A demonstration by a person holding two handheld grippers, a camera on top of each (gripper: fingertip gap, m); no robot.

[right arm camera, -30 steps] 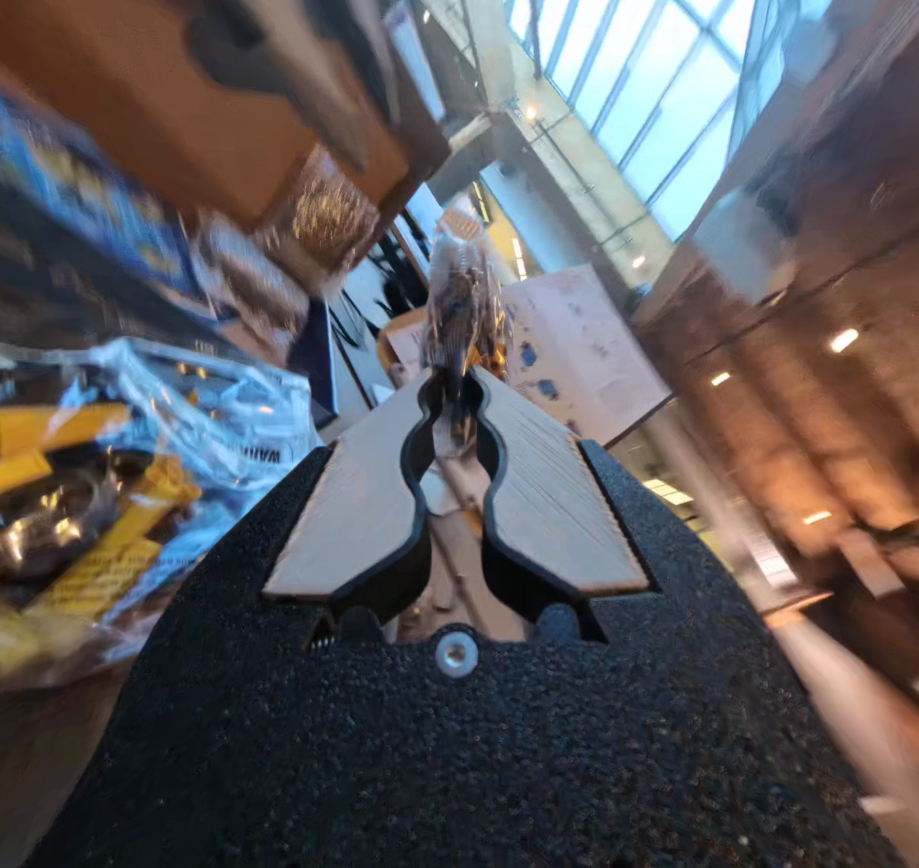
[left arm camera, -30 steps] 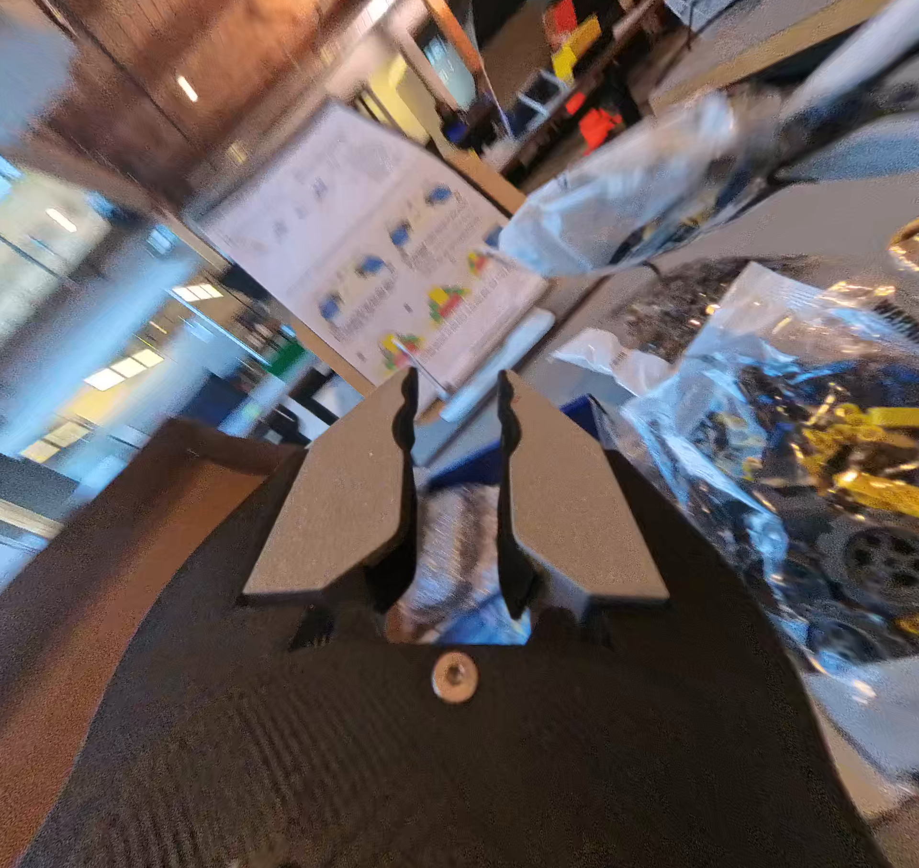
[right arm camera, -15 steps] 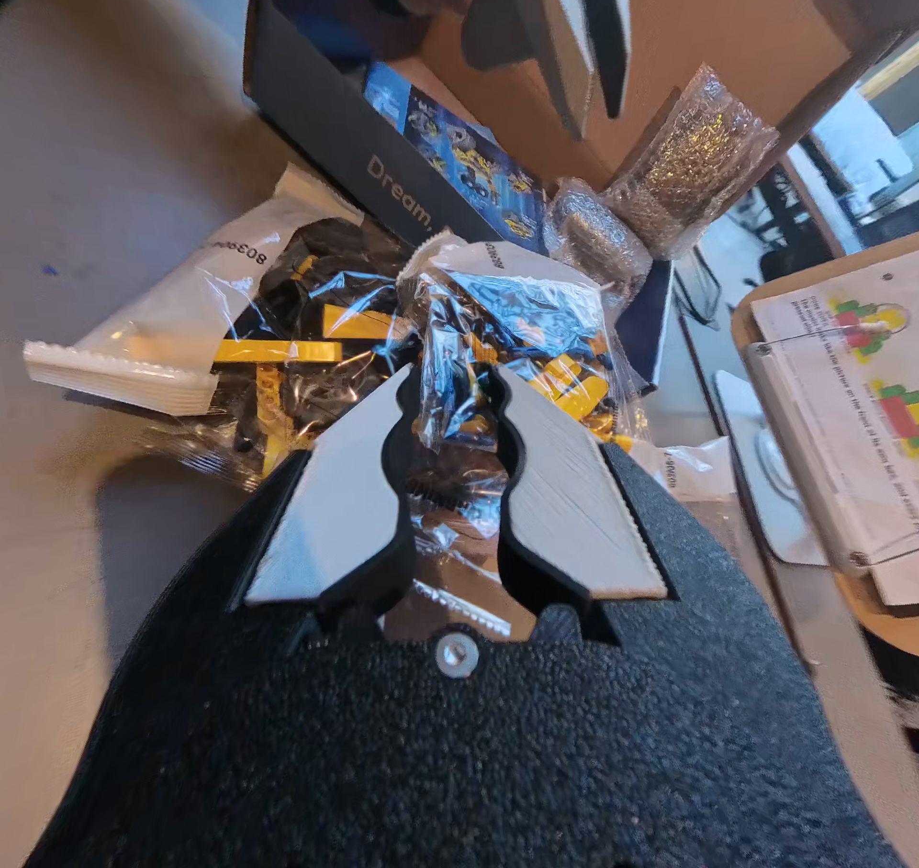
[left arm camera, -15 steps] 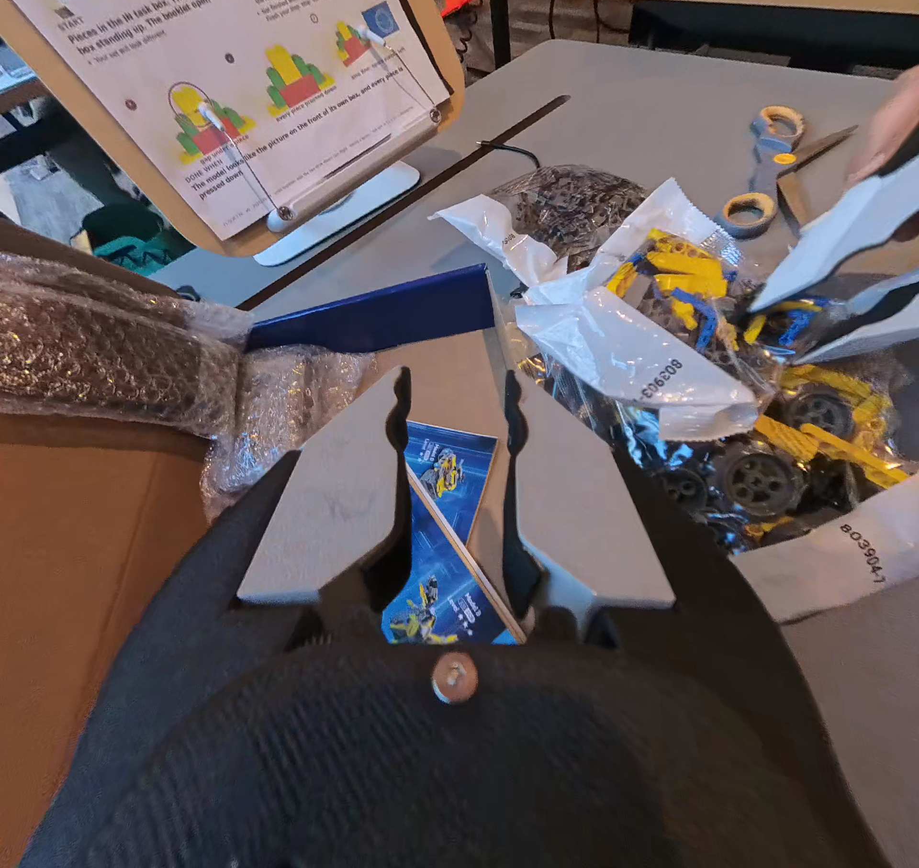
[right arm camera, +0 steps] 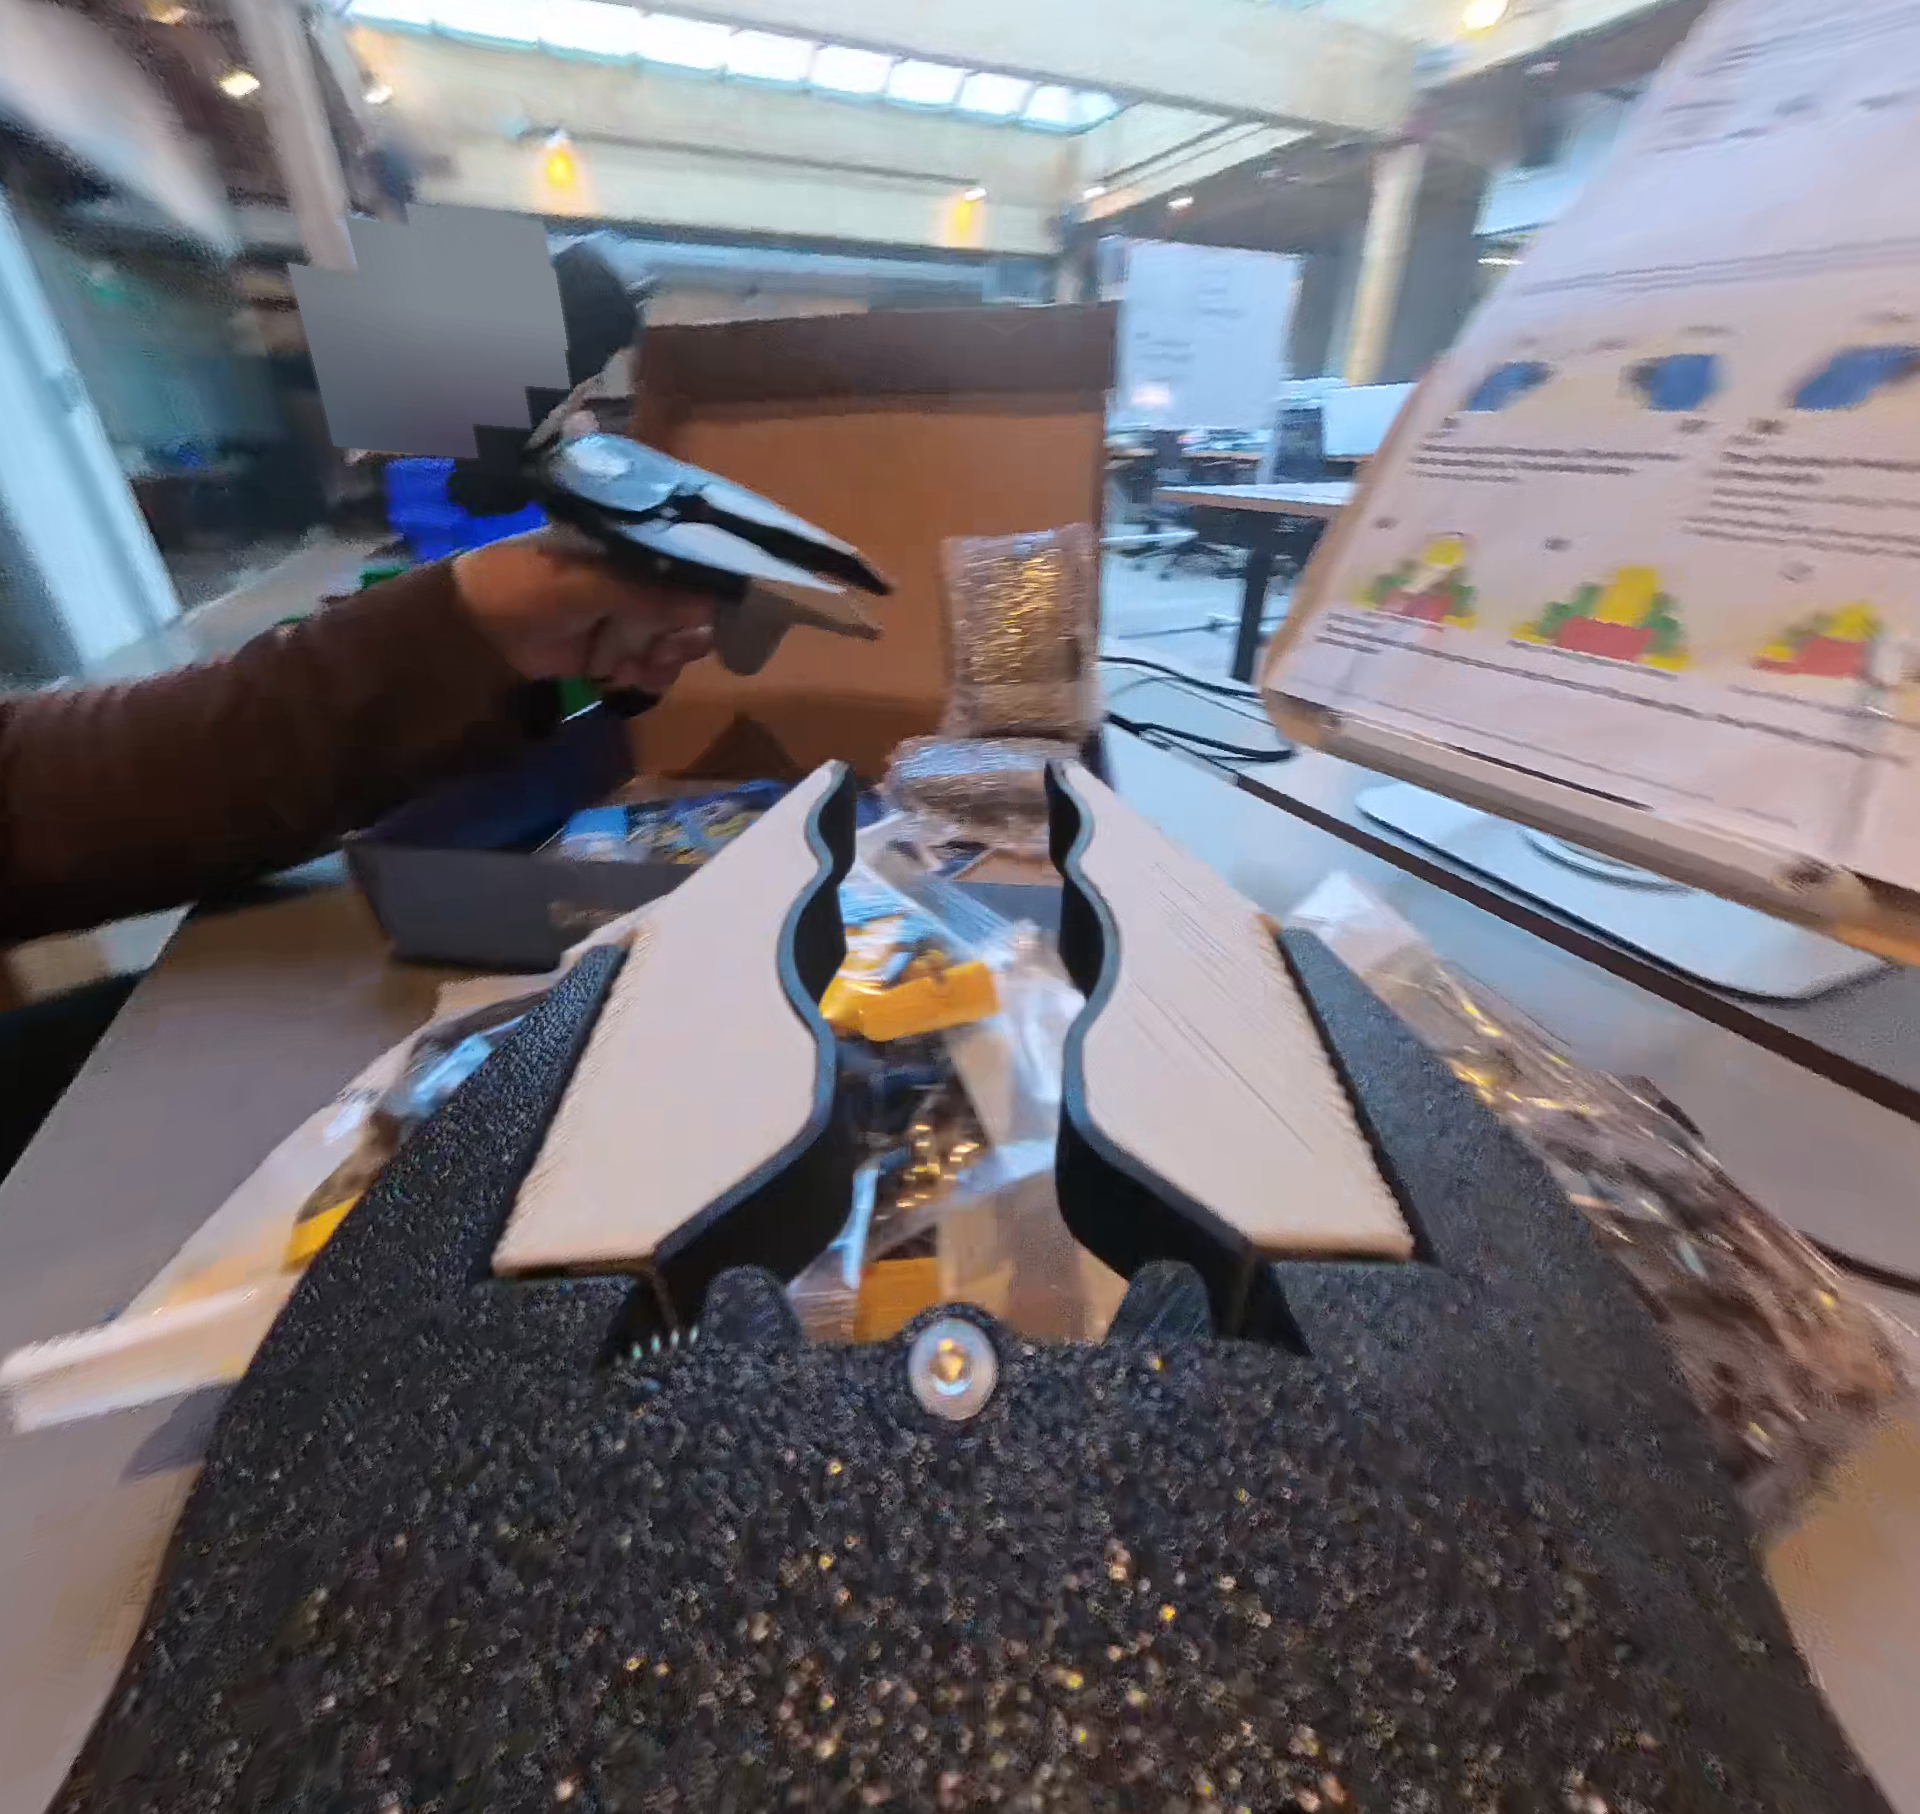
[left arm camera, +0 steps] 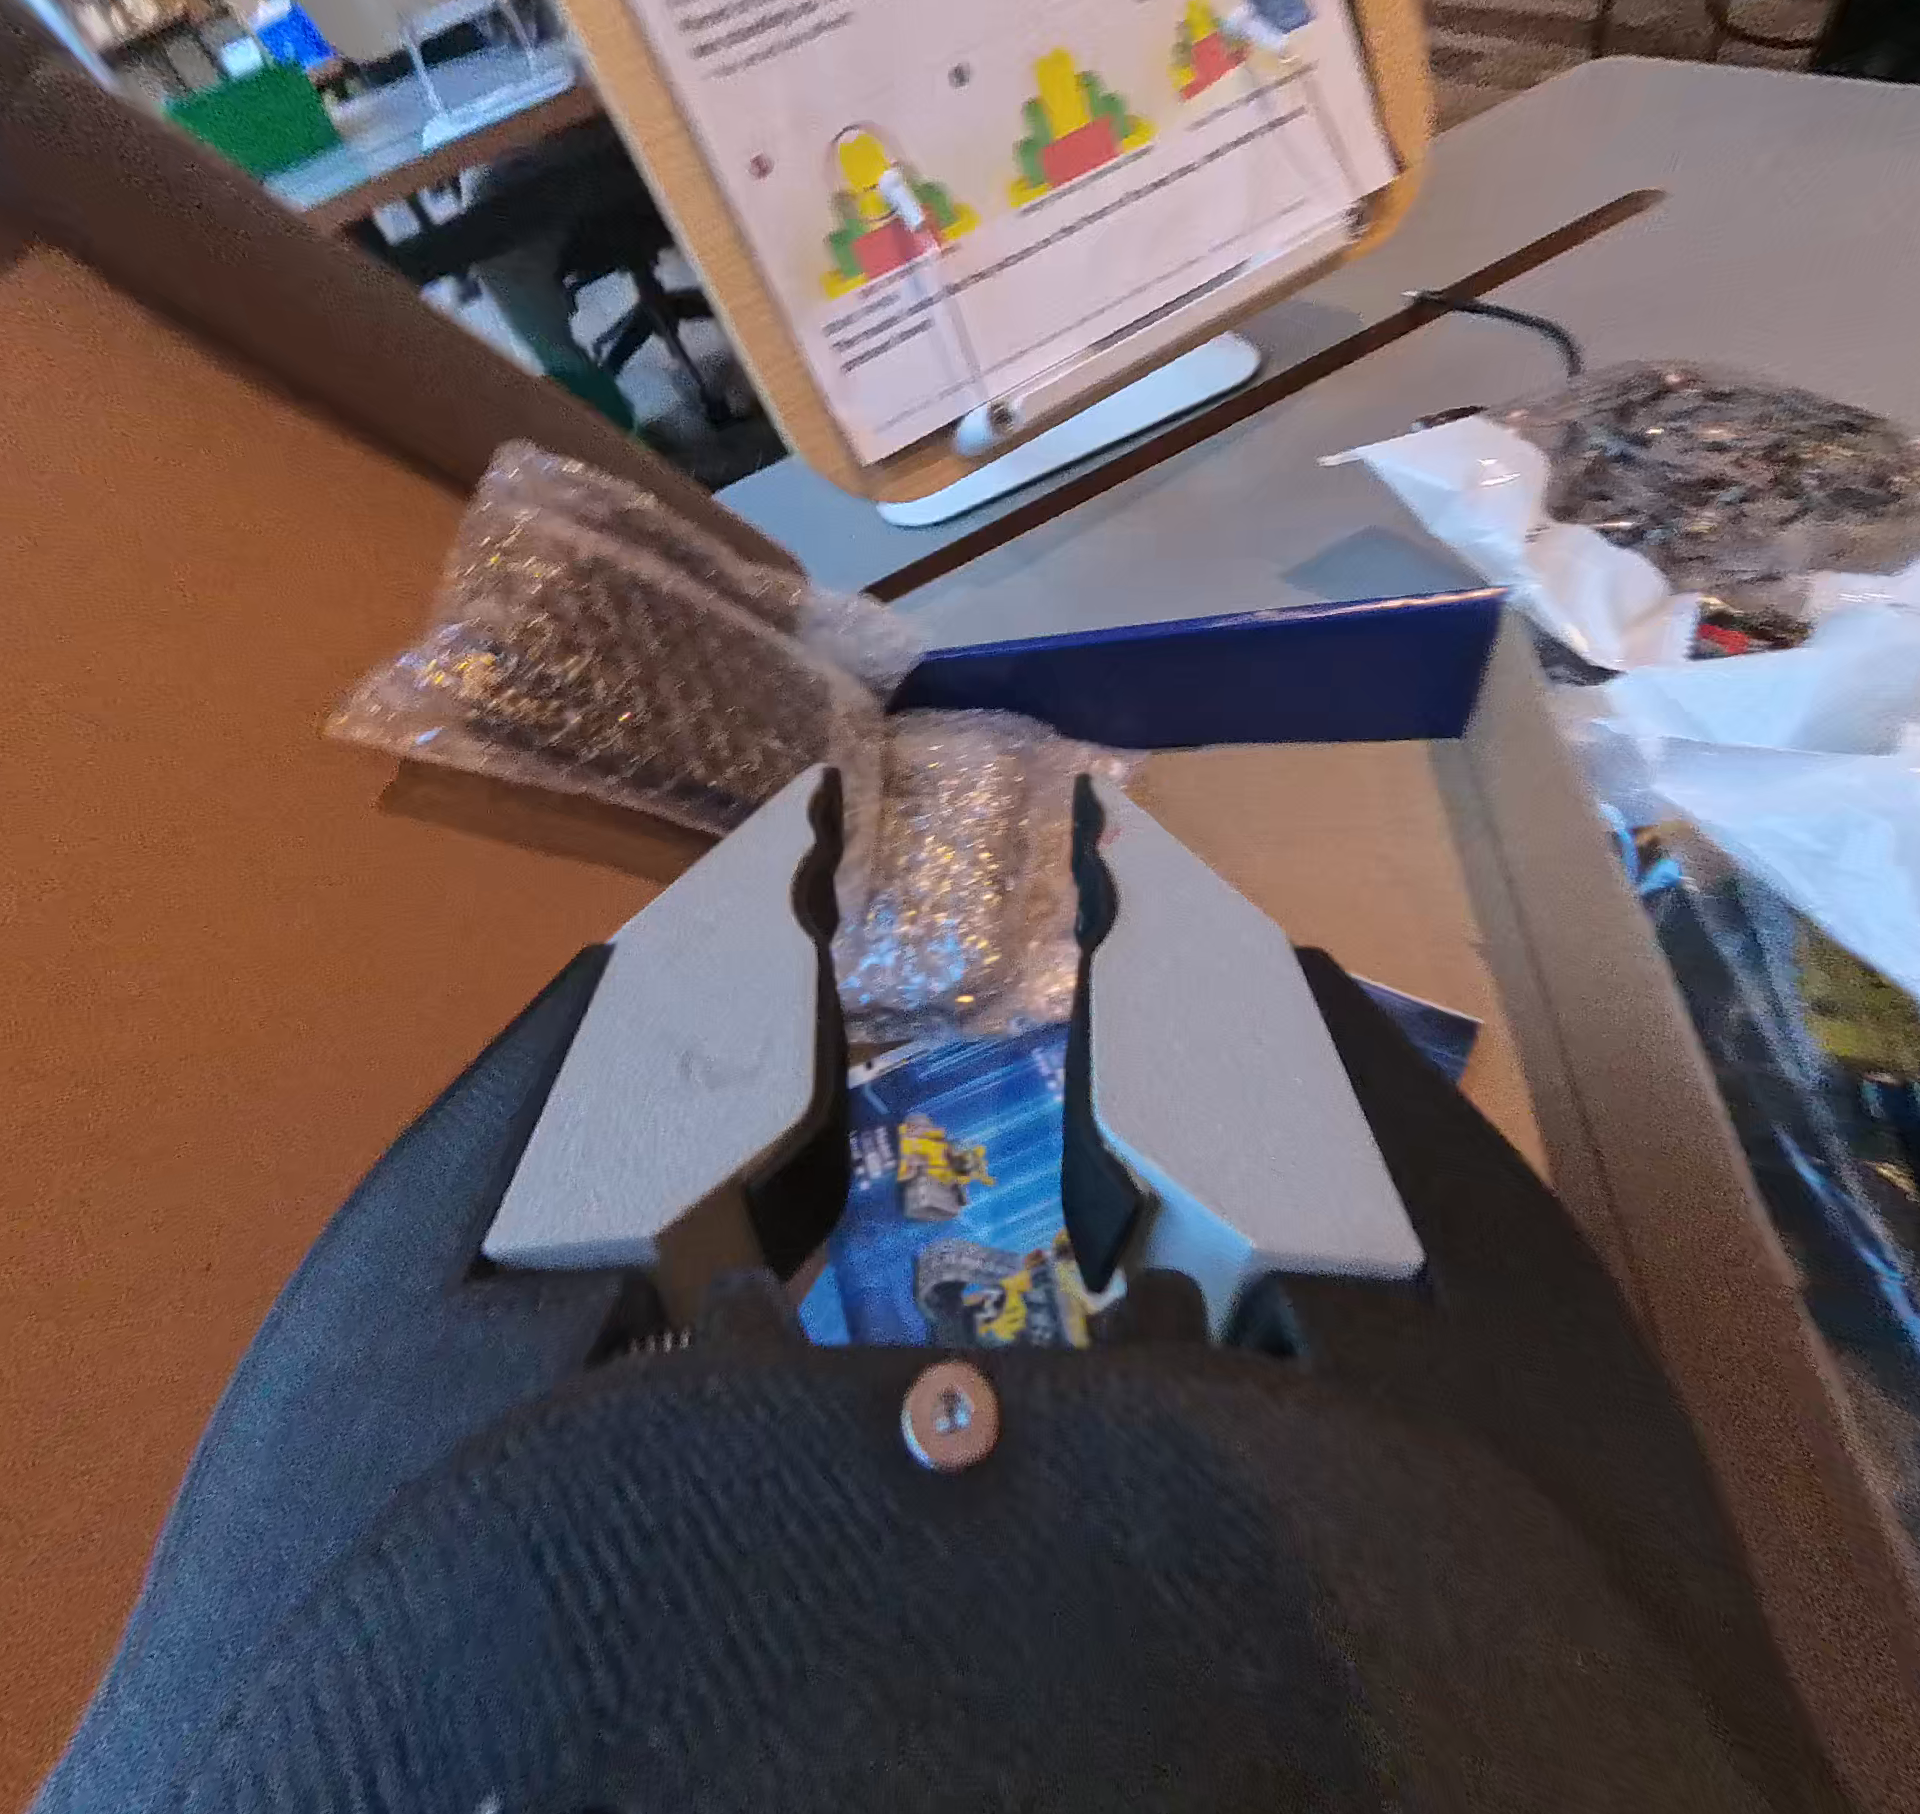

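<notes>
My left gripper [left arm camera: 954, 798] is open and empty, hovering inside a dark blue box [left arm camera: 1195, 673]. Its fingertips frame a small bubble-wrap packet [left arm camera: 956, 891] that lies on a blue printed booklet [left arm camera: 935, 1172]. A second bubble-wrap packet [left arm camera: 603, 642] leans on the cardboard flap beside it. My right gripper [right arm camera: 948, 788] is open and empty, low over clear bags of yellow and black toy parts [right arm camera: 914, 995] on the table. The left gripper [right arm camera: 873, 601] also shows in the right wrist view, held by a hand above the box [right arm camera: 499, 891].
A brown cardboard box [right arm camera: 883, 538] stands behind the blue box; its flap [left arm camera: 208, 829] fills the left. An instruction sheet on a wooden stand [left arm camera: 1039, 154] stands on the grey table [left arm camera: 1714, 206]. More parts bags [left arm camera: 1714, 486] lie at the right. The small bubble-wrap packet [left arm camera: 956, 891] is closer to my left gripper, around 10 cm from its tips; the right tips are 30 cm off. The right camera catches it too, in the right wrist view [right arm camera: 951, 765].
My right gripper opened and let go of the parts bag, which now lies on the pile. My left gripper opened slightly and moved forward in the box toward the bubble-wrap packet.
</notes>
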